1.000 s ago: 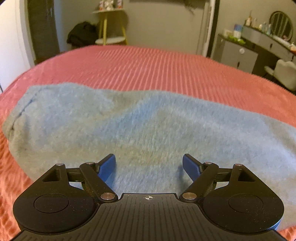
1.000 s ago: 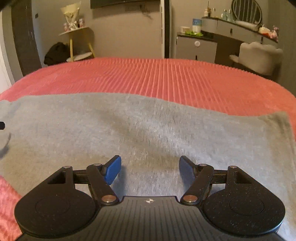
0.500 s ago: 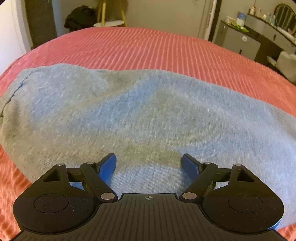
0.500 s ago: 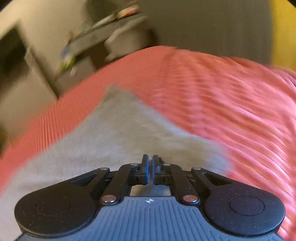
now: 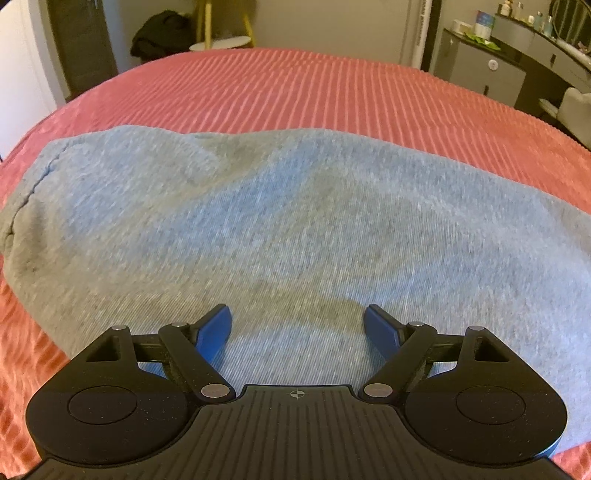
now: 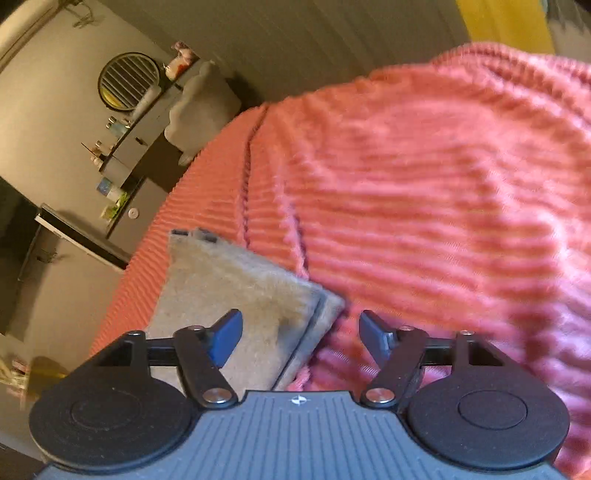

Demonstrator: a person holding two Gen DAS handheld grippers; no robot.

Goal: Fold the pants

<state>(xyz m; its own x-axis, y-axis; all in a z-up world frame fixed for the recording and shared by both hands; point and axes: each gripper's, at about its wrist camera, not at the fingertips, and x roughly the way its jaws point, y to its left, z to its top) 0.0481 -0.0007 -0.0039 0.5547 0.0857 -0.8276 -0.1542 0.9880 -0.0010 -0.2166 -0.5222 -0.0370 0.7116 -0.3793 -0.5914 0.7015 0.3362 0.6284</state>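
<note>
The grey pants [image 5: 288, 221] lie spread across the ribbed red bedspread [image 5: 332, 88]. In the left wrist view their seamed end is at the left. My left gripper [image 5: 297, 326] is open and empty, just above the cloth near its front edge. In the right wrist view, which is tilted, a layered corner of the pants [image 6: 258, 295] lies under the gripper. My right gripper [image 6: 301, 332] is open and empty, with the corner's edge between its blue fingers.
The bedspread [image 6: 424, 192] stretches to the right of the pants' corner. A grey dresser [image 5: 491, 74] with bottles and a pale chair [image 5: 576, 107] stand past the bed at the right. A yellow-legged stand [image 5: 221, 40] and dark clothes [image 5: 162, 33] are at the back left.
My right gripper swung to the pants' end, shut half a second ago, and now stands open over the corner. My left gripper stayed open and tipped down slightly over the cloth.
</note>
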